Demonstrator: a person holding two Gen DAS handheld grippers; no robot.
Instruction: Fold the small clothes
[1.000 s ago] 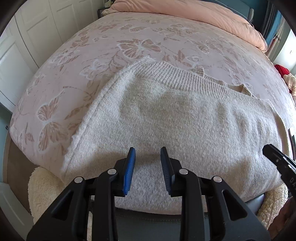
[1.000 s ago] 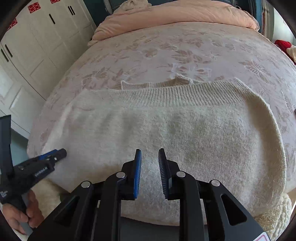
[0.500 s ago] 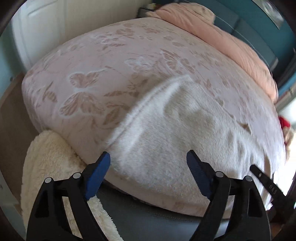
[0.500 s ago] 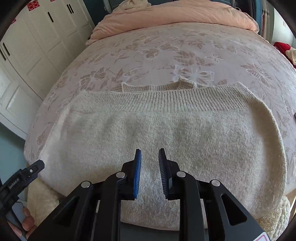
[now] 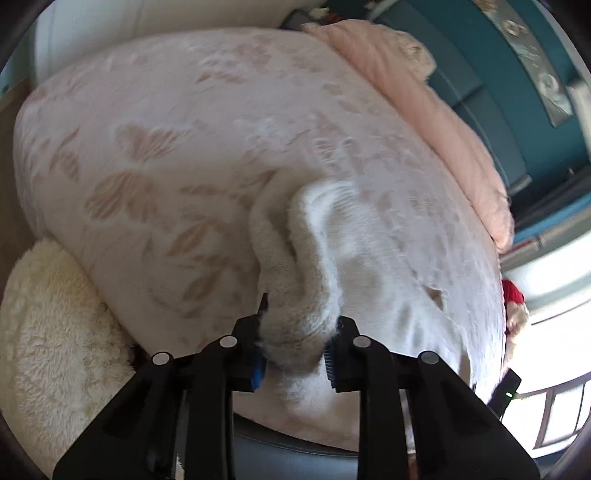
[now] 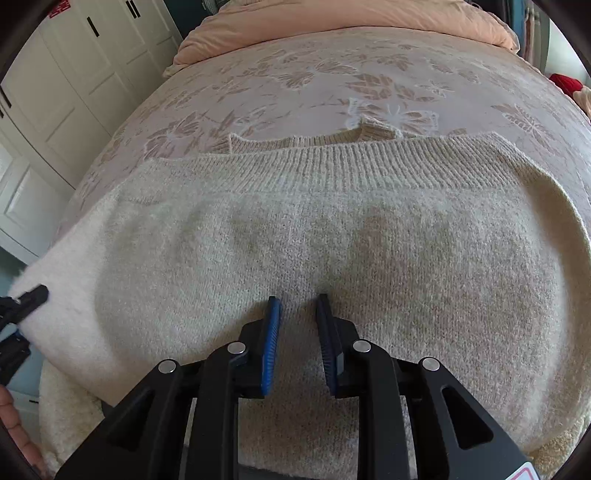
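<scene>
At the left, a fluffy cream rug [image 5: 55, 332] lies on the floor at about 8 o'clock from the bed [image 5: 155, 155], whose pink cover bears a butterfly print. The left tongs [image 5: 295, 354] have just closed in from a wide spread and now pinch a bunched fold at the left edge of the cream sweater [image 5: 303, 280], lifted clear of the bed cover. The rest of the sweater lies flat on the near part of the bed, its ribbed band at 12 o'clock. Over its middle, the right tongs [image 6: 298, 339] hang with a narrow gap and nothing between the blue pads [image 6: 271, 343]; whether the tips touch the knit I cannot tell. A peach duvet [image 6: 351, 22] sits at the bed's far end, at 12 o'clock, and white wardrobe doors [image 6: 62, 85] stand at 10 o'clock.
</scene>
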